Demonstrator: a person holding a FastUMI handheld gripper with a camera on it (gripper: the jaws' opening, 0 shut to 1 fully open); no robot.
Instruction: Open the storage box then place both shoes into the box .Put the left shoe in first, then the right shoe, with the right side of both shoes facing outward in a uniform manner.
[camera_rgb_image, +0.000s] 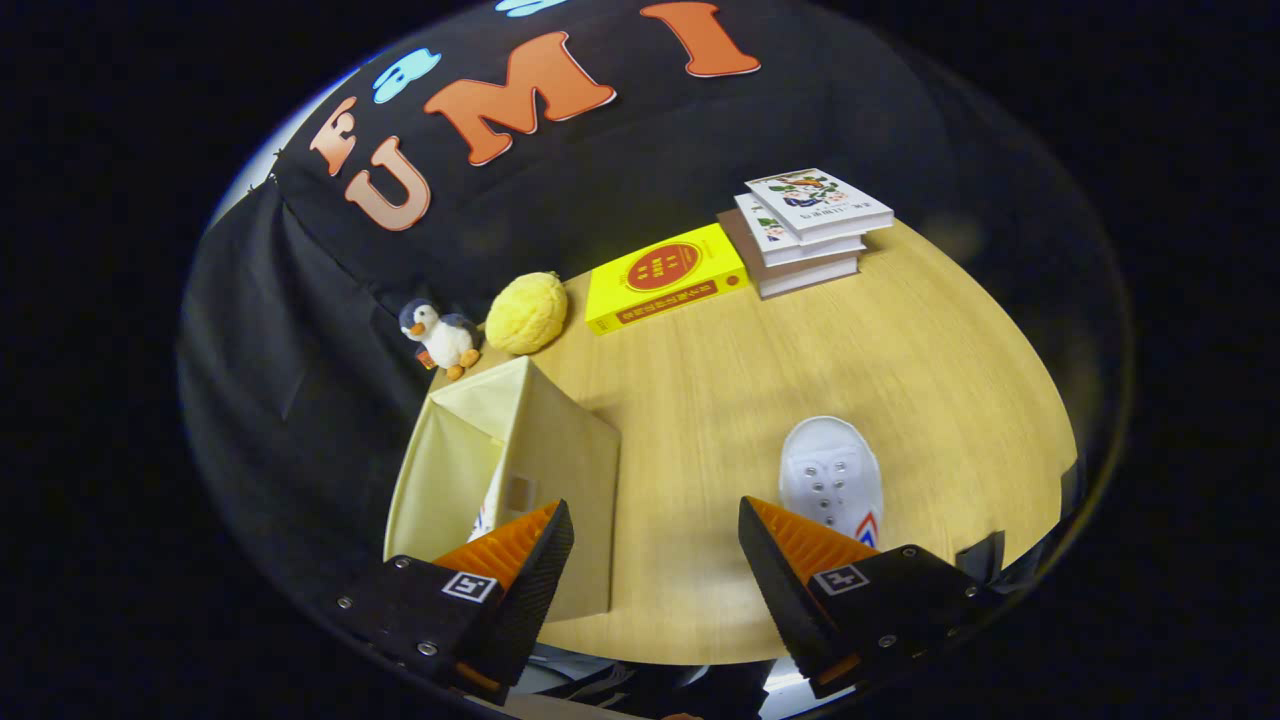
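Table (800, 360): round, pale wood, set against the black cloth wall.
Box (560, 440): cream fabric, at 10 o'clock from the gripper, just ahead of the left finger. Lid stands open; a shoe (487, 512) shows inside, mostly hidden.
Gripper (655, 560): fingers spread wide, holding nothing, bare tabletop between them.
Book stack (805, 230): three books, far off at 1 o'clock.
Yellow book (665, 277): flat, at 12 o'clock, left of the stack.
White shoe (830, 478): on the table at 2 o'clock, just beyond the right finger, toe pointing away.
Yellow ball (527, 313): beyond the box, at 11 o'clock.
Penguin (440, 337): plush, just left of the ball.
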